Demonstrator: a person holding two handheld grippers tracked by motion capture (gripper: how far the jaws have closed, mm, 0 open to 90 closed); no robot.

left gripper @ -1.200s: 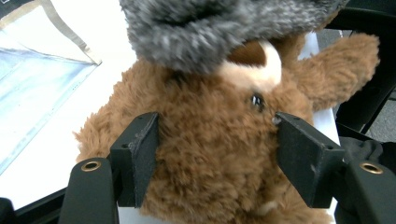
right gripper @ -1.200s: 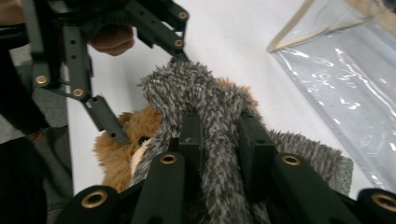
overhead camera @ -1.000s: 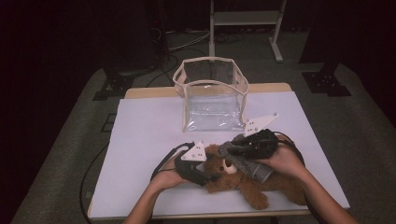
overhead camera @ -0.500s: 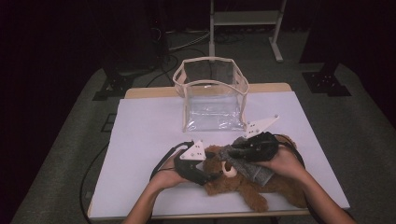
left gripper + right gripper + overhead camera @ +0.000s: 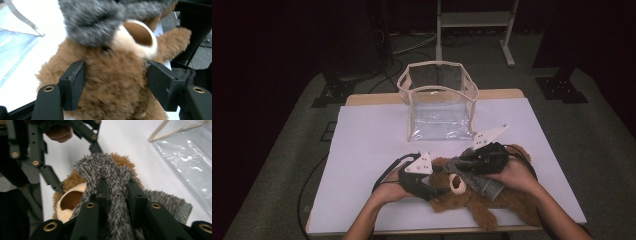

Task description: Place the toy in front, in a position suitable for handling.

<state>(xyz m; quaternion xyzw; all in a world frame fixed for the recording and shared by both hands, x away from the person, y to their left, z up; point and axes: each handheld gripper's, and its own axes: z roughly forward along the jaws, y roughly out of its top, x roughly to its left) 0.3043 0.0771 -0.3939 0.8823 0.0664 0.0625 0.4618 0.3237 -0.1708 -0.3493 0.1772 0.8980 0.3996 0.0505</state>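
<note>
A brown teddy bear [image 5: 497,210] lies on the white table near the front edge. My left gripper [image 5: 434,184] is shut on the bear's head [image 5: 112,75], one pad [image 5: 75,82] on each side of the fur, and its jaws have just closed a little further on it. A grey fuzzy cloth [image 5: 474,177] drapes over the top of the bear's head [image 5: 72,182]. My right gripper [image 5: 117,192] is shut on a fold of that grey cloth [image 5: 107,170], just right of the left gripper. The bear's tan ear [image 5: 138,33] shows below the cloth [image 5: 95,17].
A clear plastic bag with a cream rim [image 5: 439,105] stands open at the back middle of the table [image 5: 362,145]. It lies close beyond the bear in both gripper views. Cables trail from both grippers. A white stand [image 5: 472,20] is on the floor behind.
Both hands and the bear stay almost where they were. The grey cloth has shifted only slightly over the bear's head.
</note>
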